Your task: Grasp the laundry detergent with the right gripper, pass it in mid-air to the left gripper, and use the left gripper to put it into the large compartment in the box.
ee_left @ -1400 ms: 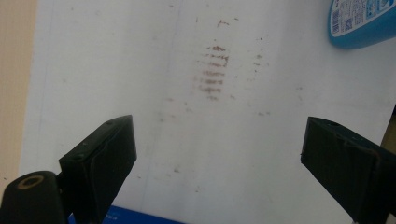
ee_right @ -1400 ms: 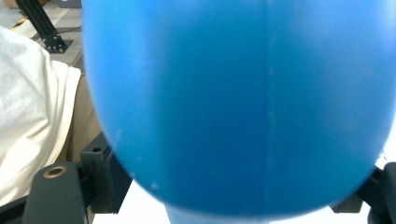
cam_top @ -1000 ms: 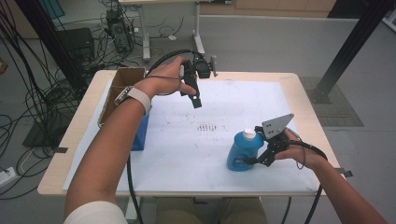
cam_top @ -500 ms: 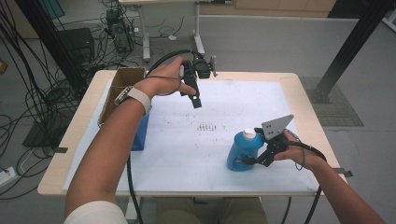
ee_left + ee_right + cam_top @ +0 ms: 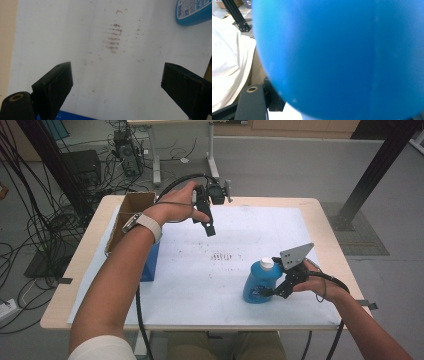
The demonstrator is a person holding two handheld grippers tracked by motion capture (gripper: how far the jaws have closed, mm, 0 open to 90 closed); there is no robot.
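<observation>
Above the far left of the tabletop [image 5: 320,220], the left gripper [image 5: 209,227] is hovering with its jaws spread wide and nothing between them. Toward the near right, the right gripper [image 5: 272,292] has just been closing around the upright blue bottle [image 5: 261,282], gripping its lower body.

Even soft light, close bottle [image 5: 342,57] blurred

The table [image 5: 327,217] carries a white sheet [image 5: 200,285]; on it stand a blue bottle [image 5: 257,282], a blue box [image 5: 150,265] and a cardboard box [image 5: 127,210].
</observation>
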